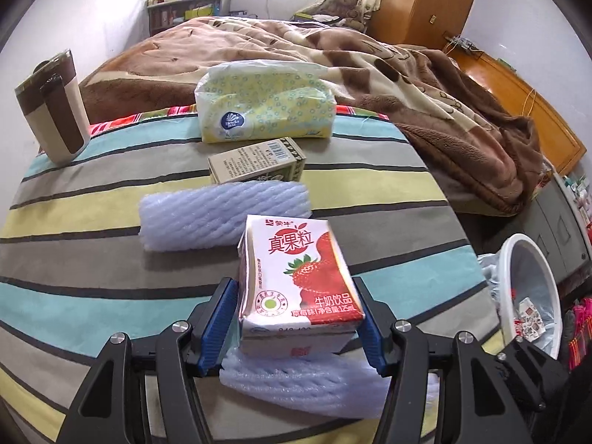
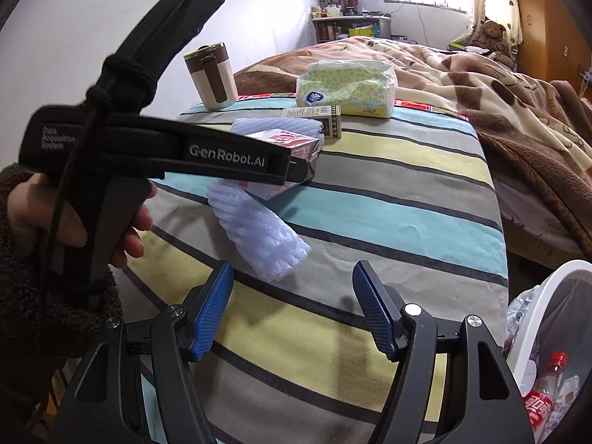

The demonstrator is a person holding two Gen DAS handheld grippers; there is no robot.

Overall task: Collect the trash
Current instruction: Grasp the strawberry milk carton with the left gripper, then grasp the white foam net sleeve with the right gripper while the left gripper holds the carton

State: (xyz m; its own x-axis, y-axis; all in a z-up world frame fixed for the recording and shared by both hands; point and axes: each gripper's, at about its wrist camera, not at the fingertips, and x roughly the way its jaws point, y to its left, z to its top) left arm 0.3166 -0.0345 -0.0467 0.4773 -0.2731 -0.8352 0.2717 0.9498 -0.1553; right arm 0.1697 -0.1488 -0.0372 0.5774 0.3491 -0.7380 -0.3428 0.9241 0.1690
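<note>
A strawberry milk carton (image 1: pixel 299 277) lies on the striped bed cover (image 1: pixel 111 296), its near end propped on a white foam net (image 1: pixel 296 381). My left gripper (image 1: pixel 296 285) stands open astride the carton, with a thin gap at the left pad. From the right wrist view the left gripper (image 2: pixel 292 170) hangs over the carton (image 2: pixel 296 144), its fingertips hidden. A second foam net (image 1: pixel 222 214) and a small green box (image 1: pixel 259 161) lie beyond. My right gripper (image 2: pixel 292 270) is open and empty above the cover, just short of the near foam net (image 2: pixel 259 229).
A white trash bin (image 2: pixel 536 296) holding a bottle and wrappers stands off the bed's right edge. A tissue pack (image 1: pixel 266 107) and a brown-and-cream mug (image 1: pixel 51 107) sit at the back of the cover. A brown blanket (image 1: pixel 407 92) is heaped behind. A person's hand (image 2: pixel 74 214) holds the left tool.
</note>
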